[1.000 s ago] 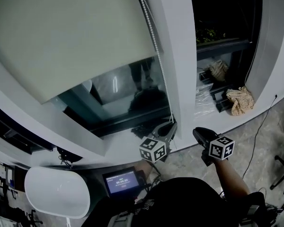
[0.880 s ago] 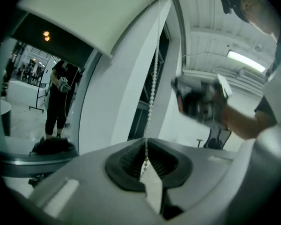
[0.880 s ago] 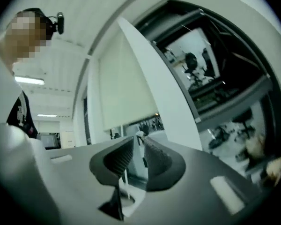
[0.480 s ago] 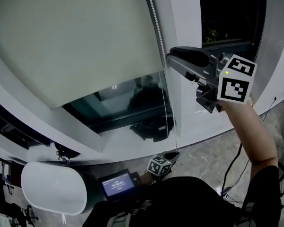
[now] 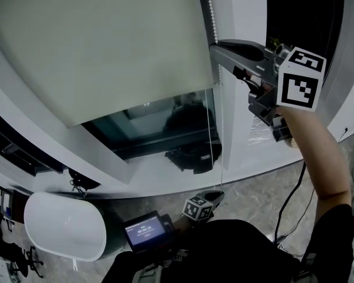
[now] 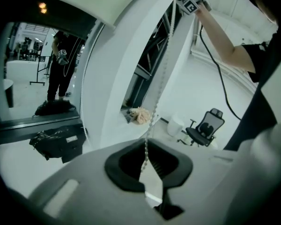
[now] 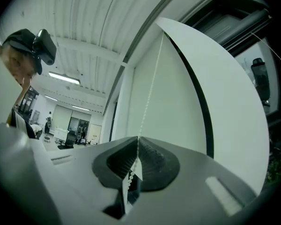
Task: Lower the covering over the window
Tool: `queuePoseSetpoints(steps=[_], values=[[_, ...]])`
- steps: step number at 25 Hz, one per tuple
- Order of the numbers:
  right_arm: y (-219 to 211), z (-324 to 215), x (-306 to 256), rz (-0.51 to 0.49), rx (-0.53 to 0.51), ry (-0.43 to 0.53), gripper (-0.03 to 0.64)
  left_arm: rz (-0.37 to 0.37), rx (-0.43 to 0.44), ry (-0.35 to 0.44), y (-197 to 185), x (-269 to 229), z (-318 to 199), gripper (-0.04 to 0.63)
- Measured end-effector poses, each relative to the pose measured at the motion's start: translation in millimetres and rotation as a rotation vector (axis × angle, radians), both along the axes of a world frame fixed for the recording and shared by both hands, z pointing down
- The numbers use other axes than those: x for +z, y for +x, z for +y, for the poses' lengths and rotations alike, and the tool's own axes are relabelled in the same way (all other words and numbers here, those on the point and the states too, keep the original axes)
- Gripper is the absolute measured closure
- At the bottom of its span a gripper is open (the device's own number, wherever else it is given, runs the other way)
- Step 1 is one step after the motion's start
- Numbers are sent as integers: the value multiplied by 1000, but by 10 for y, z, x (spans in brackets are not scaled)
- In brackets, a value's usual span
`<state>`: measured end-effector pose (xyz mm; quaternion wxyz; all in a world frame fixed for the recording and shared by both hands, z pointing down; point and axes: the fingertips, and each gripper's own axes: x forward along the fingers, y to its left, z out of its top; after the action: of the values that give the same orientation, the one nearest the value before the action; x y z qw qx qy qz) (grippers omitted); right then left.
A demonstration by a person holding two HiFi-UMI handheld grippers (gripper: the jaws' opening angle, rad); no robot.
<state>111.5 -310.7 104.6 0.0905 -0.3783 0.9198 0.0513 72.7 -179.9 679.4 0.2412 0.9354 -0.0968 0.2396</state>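
The roller blind (image 5: 94, 46) covers the upper part of the window, its bottom edge slanting across the head view with bare glass (image 5: 165, 122) below. Its bead chain (image 5: 210, 13) runs up and down just beside the blind's right edge, along the white pillar (image 5: 239, 10). Your right gripper (image 5: 214, 47), held high and level with the blind's lower corner, has just closed its fingers on the chain, which rises straight from the tips. Your left gripper (image 5: 217, 194), low near your body, has its fingers pinched together on the same chain well below.
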Motion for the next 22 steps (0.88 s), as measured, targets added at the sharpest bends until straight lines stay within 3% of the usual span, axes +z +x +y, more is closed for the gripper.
queuePoseSetpoints(steps=[4, 7, 12, 17, 22], values=[[84, -77, 52, 32, 43, -4, 607, 0, -35, 37, -170, 10, -161, 577], [155, -182, 244, 202, 113, -24, 607, 40, -49, 82, -228, -195, -279, 535], [440, -173, 1221, 303, 171, -103, 607, 96, -121, 199, -380, -375, -493, 517], [561, -166, 2549, 354, 177, -294, 607, 313, -200, 332, -317, -1370, -898, 522], [478, 22, 3774, 332, 164, -484, 607, 570, -166, 418, -69, -2622, -1159, 523]])
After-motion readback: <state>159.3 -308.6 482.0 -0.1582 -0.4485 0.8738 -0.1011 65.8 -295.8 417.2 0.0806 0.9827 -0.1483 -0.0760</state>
